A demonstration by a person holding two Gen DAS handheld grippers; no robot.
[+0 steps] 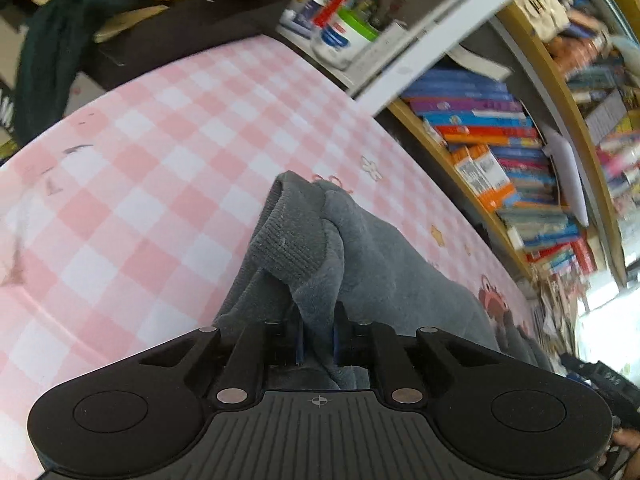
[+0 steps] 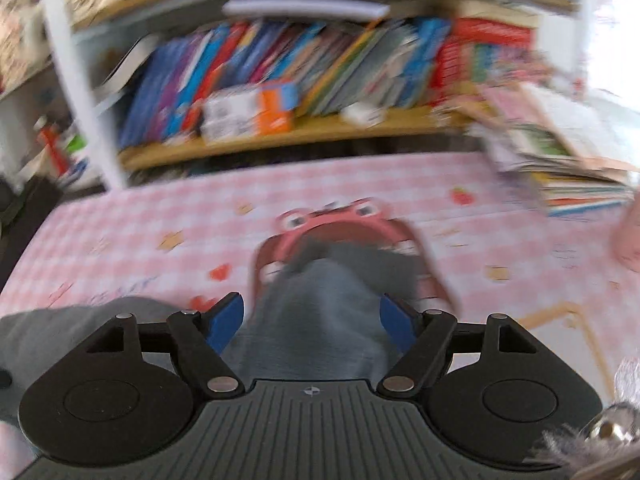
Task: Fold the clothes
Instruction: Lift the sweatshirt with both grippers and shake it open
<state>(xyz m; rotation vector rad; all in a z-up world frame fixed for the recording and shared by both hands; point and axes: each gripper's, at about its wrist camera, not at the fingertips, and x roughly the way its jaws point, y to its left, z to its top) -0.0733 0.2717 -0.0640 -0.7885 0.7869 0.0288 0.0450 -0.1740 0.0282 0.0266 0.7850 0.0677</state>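
Observation:
A grey fleece garment [image 1: 372, 264] with a ribbed cuff [image 1: 292, 236] lies bunched on the pink checked tablecloth [image 1: 160, 168]. My left gripper [image 1: 318, 332] is shut on a fold of the garment near the cuff, and the cloth rises between its blue pads. In the blurred right wrist view the grey garment [image 2: 320, 304] lies between and below the fingers of my right gripper [image 2: 312, 316]. That gripper is open, its blue pads [image 2: 226, 316] spread wide on either side of the cloth. More grey cloth [image 2: 52, 328] spreads to the left.
Bookshelves packed with books [image 1: 492, 148] run along the table's far side. A stack of papers and books [image 2: 560, 160] sits at the right of the table. A dark green garment [image 1: 52, 52], bottles [image 1: 340, 12] and clutter lie beyond the far left corner. A cartoon figure [image 2: 340, 220] is printed on the cloth.

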